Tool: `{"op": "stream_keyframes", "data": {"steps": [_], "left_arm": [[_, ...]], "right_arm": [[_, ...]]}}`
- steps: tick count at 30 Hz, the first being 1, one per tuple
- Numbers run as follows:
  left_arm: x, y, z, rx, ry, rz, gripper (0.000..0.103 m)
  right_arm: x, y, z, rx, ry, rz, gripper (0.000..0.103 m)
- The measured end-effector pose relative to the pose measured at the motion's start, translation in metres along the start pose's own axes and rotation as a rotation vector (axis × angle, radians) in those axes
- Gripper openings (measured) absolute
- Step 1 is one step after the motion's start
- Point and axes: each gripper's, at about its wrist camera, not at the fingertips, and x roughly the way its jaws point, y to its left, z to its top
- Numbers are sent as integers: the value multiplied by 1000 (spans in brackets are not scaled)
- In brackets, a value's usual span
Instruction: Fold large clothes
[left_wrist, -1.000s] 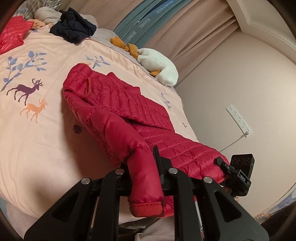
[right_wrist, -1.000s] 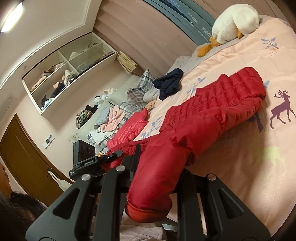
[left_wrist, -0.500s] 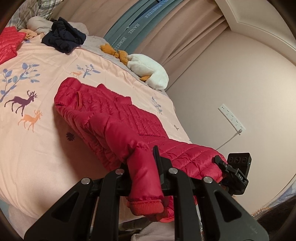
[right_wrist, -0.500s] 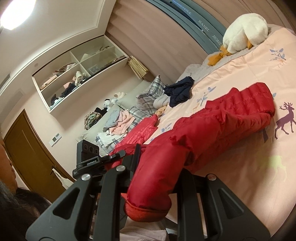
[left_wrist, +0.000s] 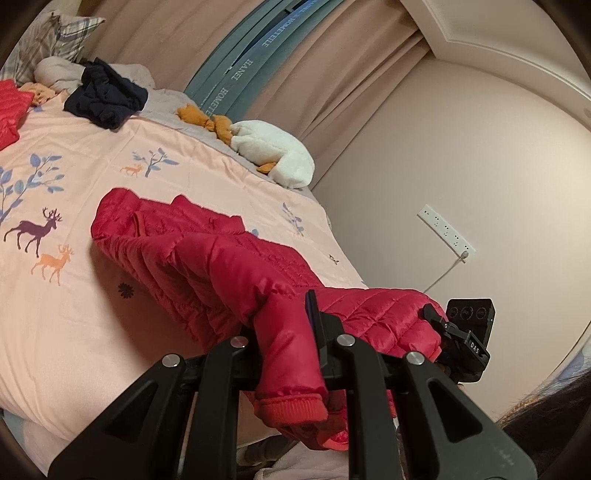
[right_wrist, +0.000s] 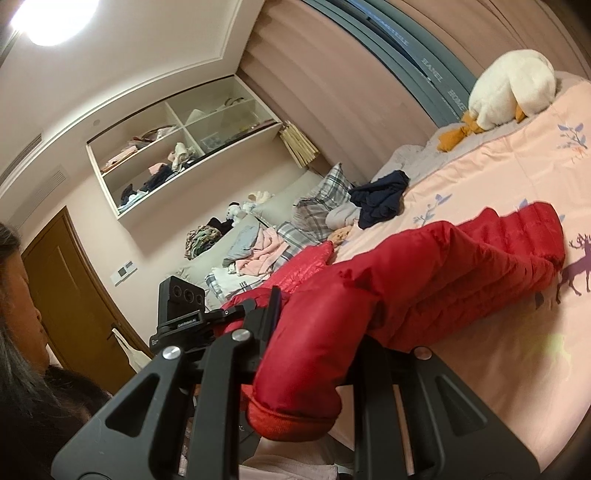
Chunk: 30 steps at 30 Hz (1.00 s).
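Left wrist view shows the left gripper and right gripper each clamped on a cuff of the red puffer jacket, lifting both sleeves off the bed, likely to fold them.

A bed with a pink bedspread printed with deer and branches fills the room. Pleated beige curtains hang behind its far edge. A pale wall carries a white power strip. A recessed shelf, brown door and lit ceiling lamp show.
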Motion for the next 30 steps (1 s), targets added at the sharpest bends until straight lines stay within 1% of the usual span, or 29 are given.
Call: {"op": "stream_keyframes", "data": {"steps": [6,10,14,20,30], "left_arm": [[-1,-2,6,15,-12,-23,15],[-1,1,9,12,-14,-24,15],[0,7,10,-6,-13,-15,15],[-2,10,14,-23,-25,-4,15],[-1,19,23,-55,-46,15,15]], "right_arm": [[-3,6,5,-23,-13,11,17],[-6,0,5,-1,-24,3,17],[-5,-7,6,21,-27,-4,17],[-4,-8,7,35,-38,-13,17],[-4,-21,14,72,-70,-56,17]]}}
